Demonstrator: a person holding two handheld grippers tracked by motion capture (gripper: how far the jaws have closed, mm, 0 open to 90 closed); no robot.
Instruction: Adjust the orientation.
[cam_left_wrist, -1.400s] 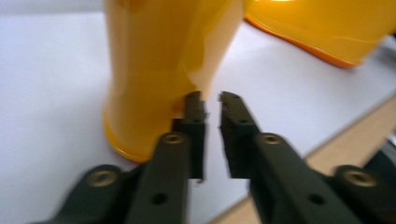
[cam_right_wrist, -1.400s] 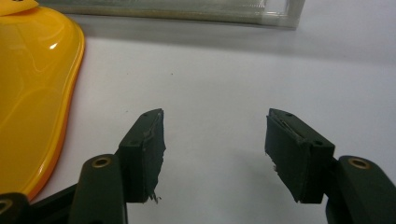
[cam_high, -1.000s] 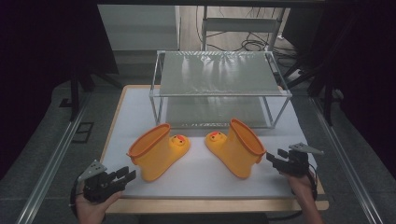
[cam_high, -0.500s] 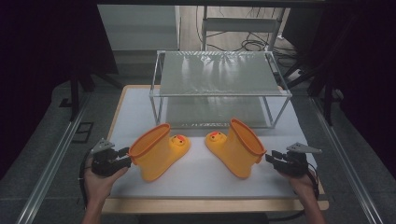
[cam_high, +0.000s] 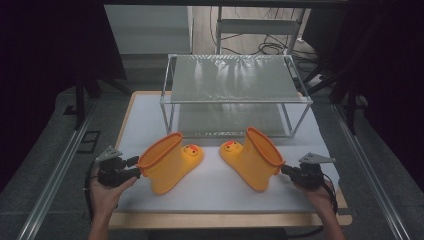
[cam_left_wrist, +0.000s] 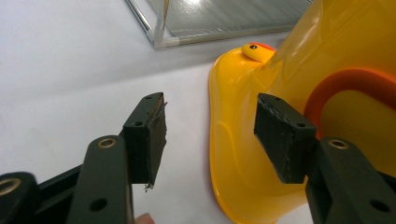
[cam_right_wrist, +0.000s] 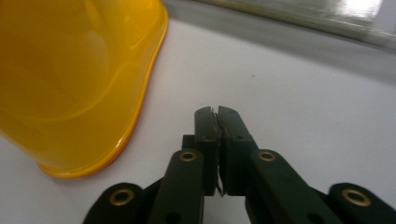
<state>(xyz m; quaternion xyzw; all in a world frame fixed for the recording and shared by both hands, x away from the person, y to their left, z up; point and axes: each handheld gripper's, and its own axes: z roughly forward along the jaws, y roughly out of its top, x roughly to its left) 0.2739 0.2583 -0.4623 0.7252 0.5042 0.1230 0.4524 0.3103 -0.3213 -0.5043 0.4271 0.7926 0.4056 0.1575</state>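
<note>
On the white tabletop (cam_high: 150, 125) before a wire rack (cam_high: 235, 95), two glossy boots are lying apart. The left gripper (cam_high: 131, 166), fingers (cam_left_wrist: 148, 135) just spreading with nothing gripped, is nearing the left boot (cam_high: 170, 162); its stiff cuff looks grippable. The right gripper (cam_high: 286, 170), clenched empty, is resting beside the right boot (cam_high: 252, 157).

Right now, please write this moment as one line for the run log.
left gripper: open beside left boot | right gripper: shut, empty, beside right boot | boots: on table, before rack
</note>
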